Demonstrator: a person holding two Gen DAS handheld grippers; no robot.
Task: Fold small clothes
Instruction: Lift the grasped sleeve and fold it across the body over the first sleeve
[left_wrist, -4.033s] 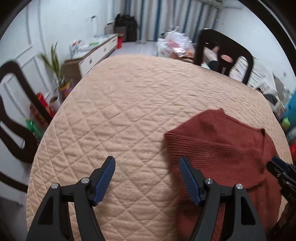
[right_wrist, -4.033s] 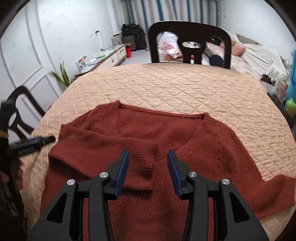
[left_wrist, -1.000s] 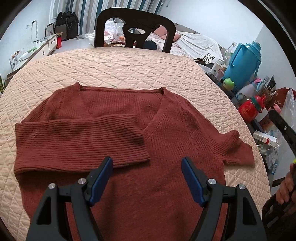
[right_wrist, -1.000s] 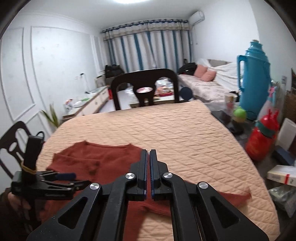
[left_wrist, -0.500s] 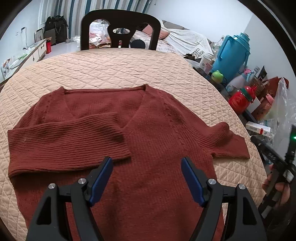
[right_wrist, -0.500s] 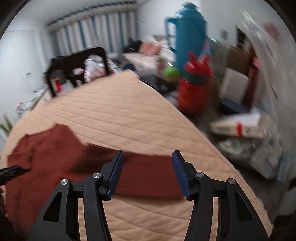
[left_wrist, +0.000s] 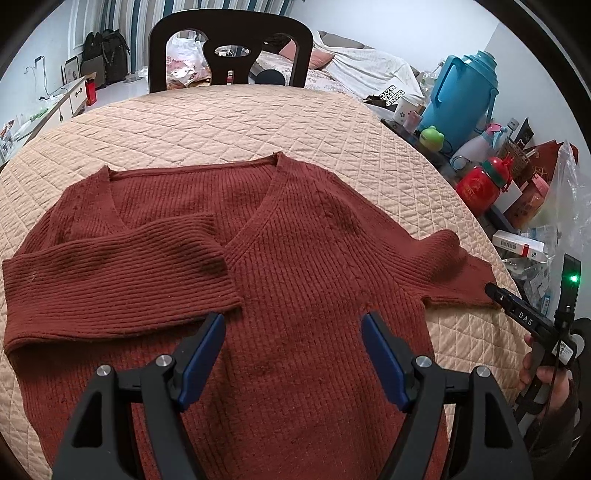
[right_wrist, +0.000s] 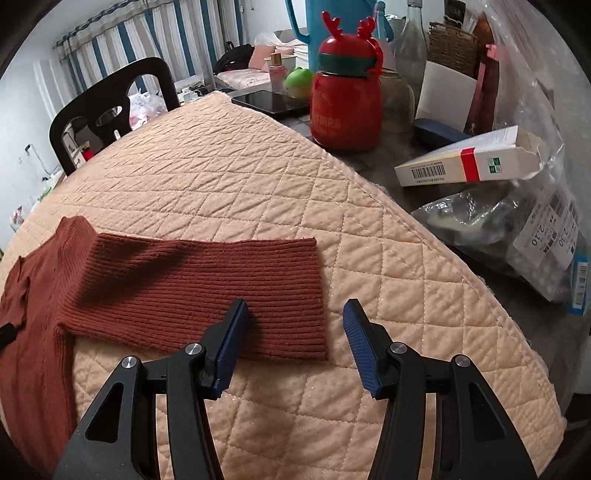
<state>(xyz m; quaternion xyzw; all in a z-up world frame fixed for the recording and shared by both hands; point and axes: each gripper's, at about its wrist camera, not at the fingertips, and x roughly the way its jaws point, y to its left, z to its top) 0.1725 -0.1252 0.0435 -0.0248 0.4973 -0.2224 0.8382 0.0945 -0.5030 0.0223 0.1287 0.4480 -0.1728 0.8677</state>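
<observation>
The rust-red knit sweater (left_wrist: 295, 280) is laid flat, front up, on the quilted peach table (left_wrist: 221, 122). One sleeve (left_wrist: 118, 280) is already folded across the chest; the other sleeve (right_wrist: 207, 291) is still stretched out sideways toward the table edge, near the red bottle (right_wrist: 345, 107) and the white carton (right_wrist: 469, 162).

Change noted: the right hand-held gripper (right_wrist: 291, 336), seen clamped shut and raised a second ago, has been brought down to the outstretched sleeve, and its jaws have just been opening. They are now spread wide and empty. The cuff end lies between the blue pads (right_wrist: 231, 343), with one pad over the ribbed fabric and the other over bare quilt; no pinch is made yet.

The left hand-held gripper (left_wrist: 293, 354) is held wide and empty over the sweater's lower body, little changed.

Judgement: the second sleeve fold is being set up. A closure on the cuff is probably needed next, then a carry across the chest. The cuff is thin and flat, so a shallow pinch may slip.
</observation>
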